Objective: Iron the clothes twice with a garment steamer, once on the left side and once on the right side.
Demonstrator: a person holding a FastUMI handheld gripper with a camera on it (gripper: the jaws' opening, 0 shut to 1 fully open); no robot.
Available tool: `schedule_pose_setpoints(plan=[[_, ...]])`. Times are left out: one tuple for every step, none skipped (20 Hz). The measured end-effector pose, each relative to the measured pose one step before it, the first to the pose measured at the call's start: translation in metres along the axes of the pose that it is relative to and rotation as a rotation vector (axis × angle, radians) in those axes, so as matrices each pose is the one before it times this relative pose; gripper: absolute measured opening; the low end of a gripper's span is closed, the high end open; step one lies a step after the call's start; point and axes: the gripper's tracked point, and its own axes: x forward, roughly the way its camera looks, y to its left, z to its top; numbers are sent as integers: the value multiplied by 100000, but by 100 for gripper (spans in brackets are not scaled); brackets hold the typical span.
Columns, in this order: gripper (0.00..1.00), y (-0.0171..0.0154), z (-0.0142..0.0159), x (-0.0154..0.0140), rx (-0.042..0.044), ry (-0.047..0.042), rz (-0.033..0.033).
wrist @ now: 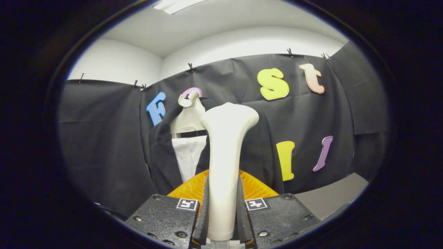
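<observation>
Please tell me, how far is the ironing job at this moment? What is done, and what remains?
Done: the gripper is shut on the white garment steamer, both fingers pressing its handle. In hand: the steamer head stands upright just before the dark jacket on its hanger. Left: as far as I can judge, both passes, left side and right side; nothing shows either is finished.

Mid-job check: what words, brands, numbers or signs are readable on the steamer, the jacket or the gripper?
Steamer: no text readable on its white handle.
Jacket: none readable.
Gripper, shut on the steamer: a square black-and-white marker sits on each finger, a pattern rather than words or numbers.
</observation>
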Motion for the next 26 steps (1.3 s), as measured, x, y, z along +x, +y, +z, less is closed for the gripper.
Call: schedule_pose_setpoints(plan=[[37,174,-302,233,-511,580,-265],[37,147,-464,164,-688,864,-287],[37,90,-382,57,-377,650,-351],[37,-71,-517,20,-348,653,-358],[37,-47,-369,-27,-368,524,-273],[37,-95,-447,-69,-393,540,-393],[37,-101,-312,-80,-813,455,-488],[37,-47,-508,-208,-679,392,-490],[37,-29,-516,-218,-421,439,-306],[37,-6,-538,-155,-51,621,-100],[37,-44,-590,-125,-249,792,119],[37,-3,-645,-97,-228,910,-28],[37,32,-631,-163,-217,1070,-155],[37,12,-682,-176,-270,1170,-22],[37,-49,-685,-69,-216,1137,54],[37,-4,-727,-72,-281,1026,-28],[37,-90,-639,-158,-147,822,-274],[37,-104,-684,-181,-466,947,-322],[37,-99,-661,-184,-15,985,-64],[37,-41,-877,-232,516,1162,-15],[37,-156,-768,-144,438,1306,-74],[37,-171,-898,-120,30,1312,-239],[37,-188,-838,-121,-140,1382,-388],[37,-122,-968,-75,-386,1503,-462],[37,-205,-953,-53,-153,1555,-266],[37,2,-1098,-156,-109,1394,-159]])
